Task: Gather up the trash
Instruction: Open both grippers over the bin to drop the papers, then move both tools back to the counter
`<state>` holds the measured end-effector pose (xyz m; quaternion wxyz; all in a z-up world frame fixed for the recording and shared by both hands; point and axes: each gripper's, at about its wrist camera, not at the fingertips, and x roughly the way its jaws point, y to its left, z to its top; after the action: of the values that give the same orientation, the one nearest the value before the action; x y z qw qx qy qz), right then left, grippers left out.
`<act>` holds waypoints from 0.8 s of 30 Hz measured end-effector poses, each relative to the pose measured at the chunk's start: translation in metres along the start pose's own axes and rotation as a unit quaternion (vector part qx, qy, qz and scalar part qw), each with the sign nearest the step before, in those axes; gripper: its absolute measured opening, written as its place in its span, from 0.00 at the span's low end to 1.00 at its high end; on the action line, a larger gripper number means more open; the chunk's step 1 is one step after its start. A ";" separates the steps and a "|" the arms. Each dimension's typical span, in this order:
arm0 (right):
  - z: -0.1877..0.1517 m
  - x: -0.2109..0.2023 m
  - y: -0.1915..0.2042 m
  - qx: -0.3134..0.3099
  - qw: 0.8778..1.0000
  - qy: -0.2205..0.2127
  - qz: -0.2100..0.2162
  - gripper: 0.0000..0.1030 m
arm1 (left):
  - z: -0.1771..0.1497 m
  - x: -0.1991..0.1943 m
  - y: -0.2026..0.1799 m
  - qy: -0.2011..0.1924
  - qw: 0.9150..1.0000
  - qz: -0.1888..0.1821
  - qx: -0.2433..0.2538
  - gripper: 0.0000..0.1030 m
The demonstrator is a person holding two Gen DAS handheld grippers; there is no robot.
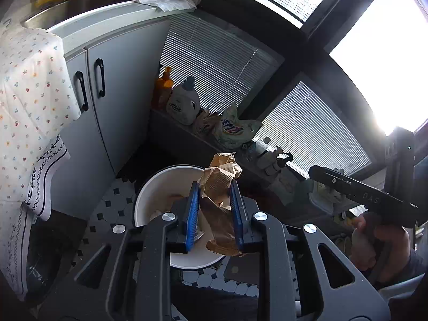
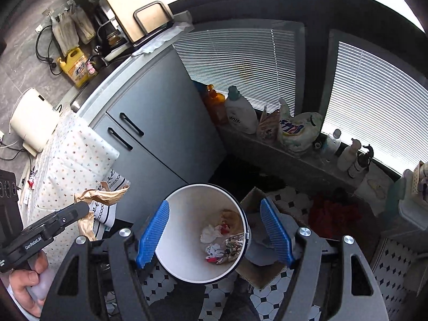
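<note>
Black-and-white tiled flooring (image 2: 270, 298) is seen below a grey kitchen cabinet (image 2: 160, 123) and a slatted window blind (image 2: 240, 61), with a sill of detergent bottles (image 2: 240, 112) alongside. A floral cloth (image 1: 29, 101) is draped over the counter edge. On the floor, a white wastebasket (image 2: 187, 262) is placed beside a cardboard box (image 2: 263, 274); crumpled tissue and wrappers (image 2: 223, 243) are already lying in its bottom.

Crumpled brown paper (image 1: 220, 187) is clamped between the blue pads of the left gripper (image 1: 214, 215) and is held above the basket's rim, as judged from the left wrist view. From the right wrist view the same paper (image 2: 100, 196) appears off to the side of the basket, so its true position over the opening cannot be settled. The right gripper (image 2: 214, 235) is held over the basket with its jaws wide apart and nothing between them.

A miss is the likely failure: if the paper is released while off-centre, it may catch the rim or drop onto the tiles. The loose, springy wad may also cling to a ribbed pad once the jaws part.
</note>
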<state>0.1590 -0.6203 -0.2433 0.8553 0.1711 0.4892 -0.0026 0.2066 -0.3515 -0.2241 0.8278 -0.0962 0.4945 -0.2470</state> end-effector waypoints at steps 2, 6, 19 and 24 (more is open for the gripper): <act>0.000 -0.003 -0.005 0.006 1.000 -0.003 -0.004 0.68 | 0.001 0.006 -0.004 0.008 1.000 -0.008 0.002 0.28; 0.000 -0.004 -0.011 0.012 1.000 -0.005 -0.008 0.68 | 0.003 0.007 -0.003 0.002 1.000 -0.015 -0.008 0.62; 0.011 0.020 0.043 -0.040 0.999 0.010 0.031 0.73 | 0.004 -0.047 0.052 -0.060 0.994 0.054 -0.079 0.73; 0.021 0.033 0.083 -0.071 0.996 0.014 0.057 0.76 | -0.002 -0.083 0.081 -0.091 0.986 0.086 -0.111 0.76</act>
<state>0.2081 -0.5428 -0.2368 0.8570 0.1376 0.4895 0.0834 0.1984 -0.2400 -0.1942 0.8718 -0.1662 0.4479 -0.1086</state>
